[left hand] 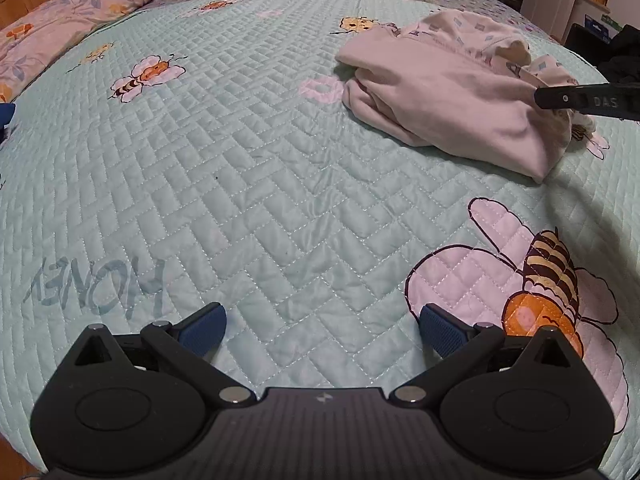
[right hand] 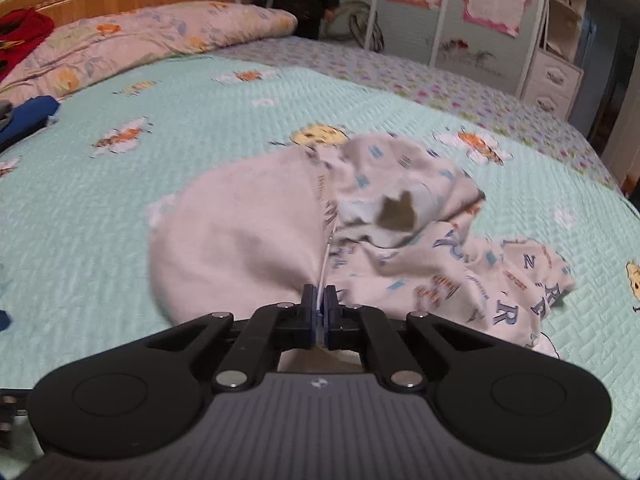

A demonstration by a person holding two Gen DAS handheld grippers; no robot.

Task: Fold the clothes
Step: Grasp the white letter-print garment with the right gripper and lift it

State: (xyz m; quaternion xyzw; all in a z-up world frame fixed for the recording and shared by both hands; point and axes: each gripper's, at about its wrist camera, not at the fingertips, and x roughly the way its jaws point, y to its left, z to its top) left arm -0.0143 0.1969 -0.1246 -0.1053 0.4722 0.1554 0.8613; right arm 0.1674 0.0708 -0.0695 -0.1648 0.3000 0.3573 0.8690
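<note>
Right wrist view: right gripper (right hand: 319, 307) pinched tight on thin garment (right hand: 240, 232) edge; slip likely if tugged. Left gripper (left hand: 322, 330) wide open, empty, over quilt (left hand: 240, 184).

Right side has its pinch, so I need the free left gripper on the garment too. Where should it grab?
Take the plain pink folded edge of the garment, coming in low from the open quilt side. That edge lies thick and clear, opposite the right gripper. The left gripper is open.
</note>
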